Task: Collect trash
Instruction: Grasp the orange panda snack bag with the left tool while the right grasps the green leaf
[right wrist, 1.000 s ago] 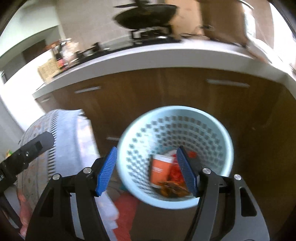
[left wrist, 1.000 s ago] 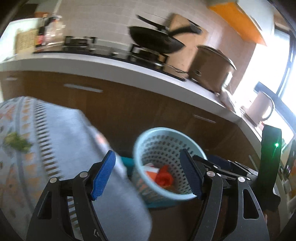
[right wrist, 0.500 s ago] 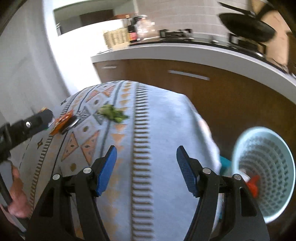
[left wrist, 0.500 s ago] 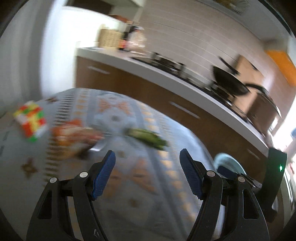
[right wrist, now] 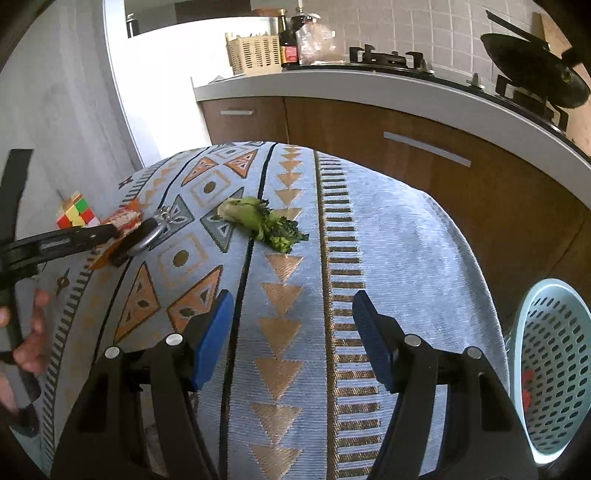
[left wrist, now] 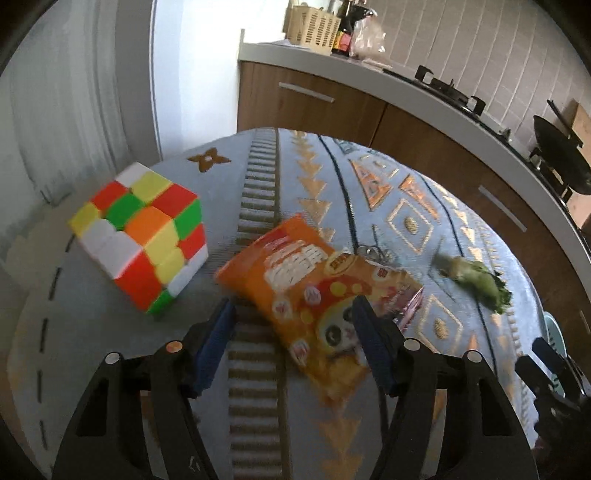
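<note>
An orange snack bag lies on the patterned tablecloth, and my left gripper is open with its blue fingers on either side of the bag's near end. A green vegetable scrap lies to the bag's right; it also shows in the right wrist view. My right gripper is open and empty above the cloth, well short of the scrap. The light blue trash basket sits off the table's right edge, with red trash inside.
A colourful puzzle cube stands left of the bag. A metal key ring lies behind the bag. A brown cabinet counter with a stove and a black pan runs behind the table.
Both grippers have swung left from over the basket to the table. The left one now straddles the snack bag; the right one faces the vegetable scrap.
</note>
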